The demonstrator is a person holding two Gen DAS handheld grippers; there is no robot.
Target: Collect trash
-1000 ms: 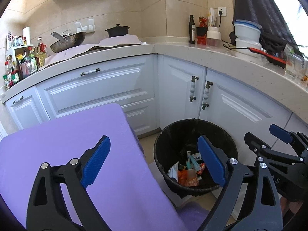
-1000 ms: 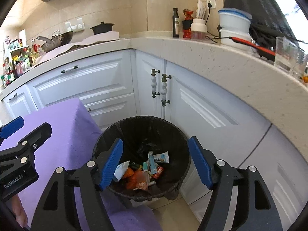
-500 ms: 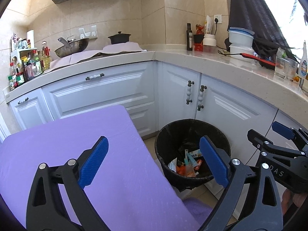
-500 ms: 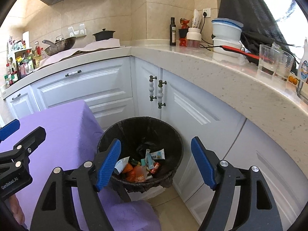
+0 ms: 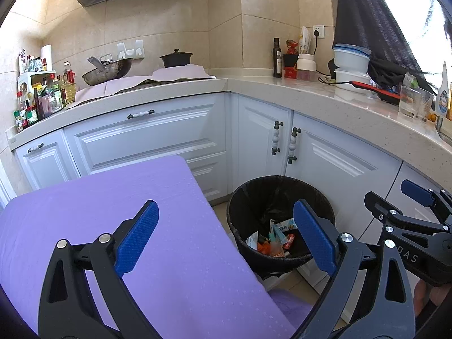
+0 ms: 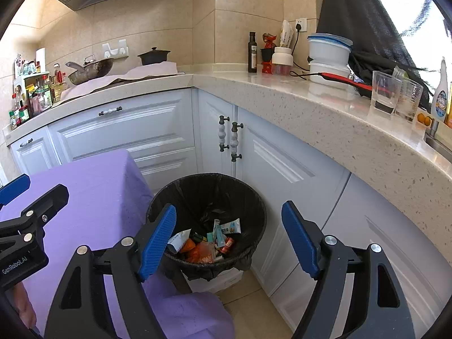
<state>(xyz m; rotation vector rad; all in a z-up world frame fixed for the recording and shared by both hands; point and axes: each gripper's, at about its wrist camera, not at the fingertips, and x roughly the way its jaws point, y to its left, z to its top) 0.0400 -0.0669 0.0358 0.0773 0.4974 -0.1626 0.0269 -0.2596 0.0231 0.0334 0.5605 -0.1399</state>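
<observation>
Kitchen corner with white cabinets [image 6: 135,130] under a speckled stone worktop [image 6: 325,118], and a small table under a purple cloth [image 5: 113,226] at your left. Down on the floor in the nook between that table and the cabinets sits the black-lined bin [image 6: 207,217], just beside the table's corner so you can drop stuff straight off the edge, I'd guess.

Your left tongs [image 5: 226,240] are spread wide with nothing between them, hanging over the purple cloth with one blue pad on the bin side. Your right tongs [image 6: 228,237] are also wide apart and empty, framing the bin's mouth from above.

The trash [image 6: 209,243] is in the bottom of the bin: a heap of wrappers, orange and white and blue ones, plus a little red piece. From what shows of the purple cloth, I can't spot anything on it, so I'd judge the collecting is mostly or fully done.

If more needs picking up, the likely spot is the worktop, where the glasses [image 6: 395,96] and the stacked white tubs [image 6: 329,53] sit, but nothing there clearly reads as rubbish to me. Holding both tongs apart makes sense, as you're ready to grab whatever turns up.
</observation>
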